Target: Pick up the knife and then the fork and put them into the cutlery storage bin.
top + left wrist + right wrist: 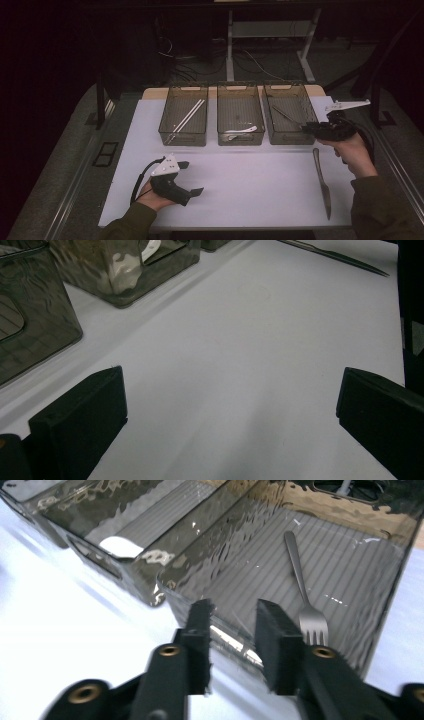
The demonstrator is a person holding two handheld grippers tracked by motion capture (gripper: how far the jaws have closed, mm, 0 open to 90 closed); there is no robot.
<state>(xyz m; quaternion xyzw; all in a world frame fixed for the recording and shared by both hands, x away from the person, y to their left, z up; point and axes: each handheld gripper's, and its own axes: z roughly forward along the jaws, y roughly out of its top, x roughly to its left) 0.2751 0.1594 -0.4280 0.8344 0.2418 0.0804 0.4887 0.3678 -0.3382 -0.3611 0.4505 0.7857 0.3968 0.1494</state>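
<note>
The work in hand looks like sorting cutlery into three smoky bins at the 12 o'clock side of the tabletop [240,175]. The right claw [232,645] hangs over the near wall of the right bin [291,114], jaws a narrow gap apart with nothing between them. A fork [303,595] lies flat on that bin's ribbed floor, tines toward the claw, just at 1 o'clock of the jaw tips. The middle bin [240,120] holds a white spoon [243,131]; the left bin [184,120] holds chopsticks [187,116].

A knife [322,182] lies on the tabletop at 5 o'clock of the right bin, blade tip toward the person, and is likely the next piece to sort. The left claw [192,177] rests low at 7 o'clock, jaws wide apart and empty.

To do this well, I would lift the right claw straight up clear of the bin wall before swinging toward 6 o'clock, so the bin is not dragged. For the knife, come down across the handle, jaws either side, and close firmly: a thin flat piece slips easily.
</note>
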